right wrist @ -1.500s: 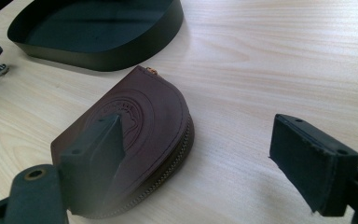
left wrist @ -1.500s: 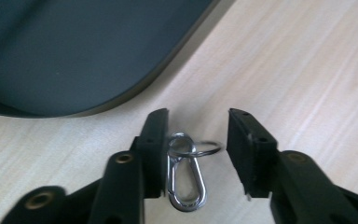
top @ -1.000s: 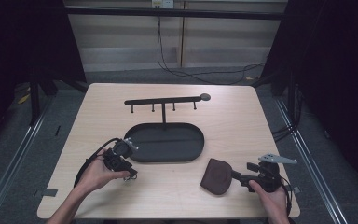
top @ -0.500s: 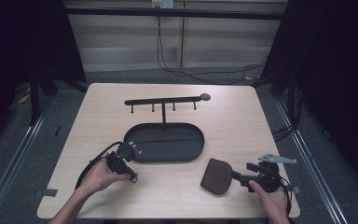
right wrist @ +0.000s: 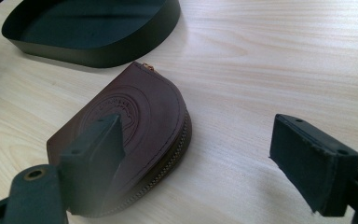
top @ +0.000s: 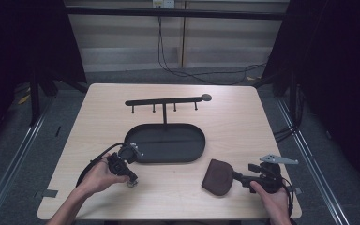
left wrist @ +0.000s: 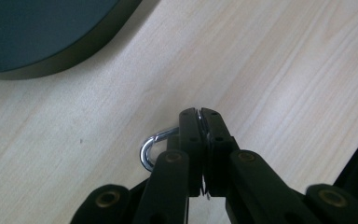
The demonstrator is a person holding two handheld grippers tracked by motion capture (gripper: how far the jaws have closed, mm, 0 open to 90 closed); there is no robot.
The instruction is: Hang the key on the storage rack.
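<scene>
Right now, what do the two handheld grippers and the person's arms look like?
Both are black, built of linked bars with brass-coloured rivets. The left gripper has narrow jaws; a black cable loops from it. The right gripper has broad, flat, rectangular black pads, a grey three-cornered plate on top and a cable at the wrist. The forearms are bare, with no sleeves visible.

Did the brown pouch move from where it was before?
No. The brown pouch lies in the same spot as before, just right of and nearer than the black tray's right end.
</scene>
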